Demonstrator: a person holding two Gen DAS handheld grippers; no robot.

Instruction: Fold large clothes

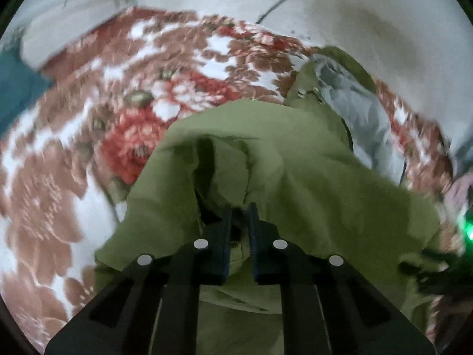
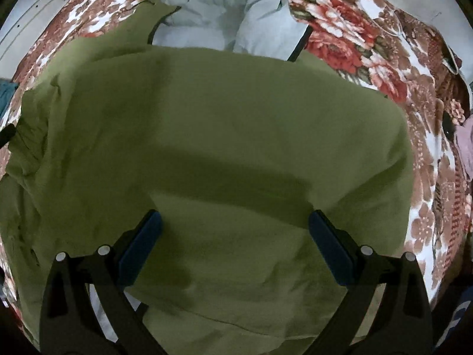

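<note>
1. Two grippers worked one olive-green jacket (image 2: 224,124), spread on the floral bedspread (image 1: 59,153) with its grey lining (image 2: 224,9) showing at the far end.
2. Left gripper (image 1: 240,219) was pinched on a raised fold of the jacket — likely to carry it over.
3. Right gripper (image 2: 235,224) hovered with fingers wide apart over the flat green panel — probably ready to smooth or pin it.

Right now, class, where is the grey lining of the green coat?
In the right wrist view the grey lining lies at the top centre, at the far end of the green coat, with the floral blanket to its right.
</note>
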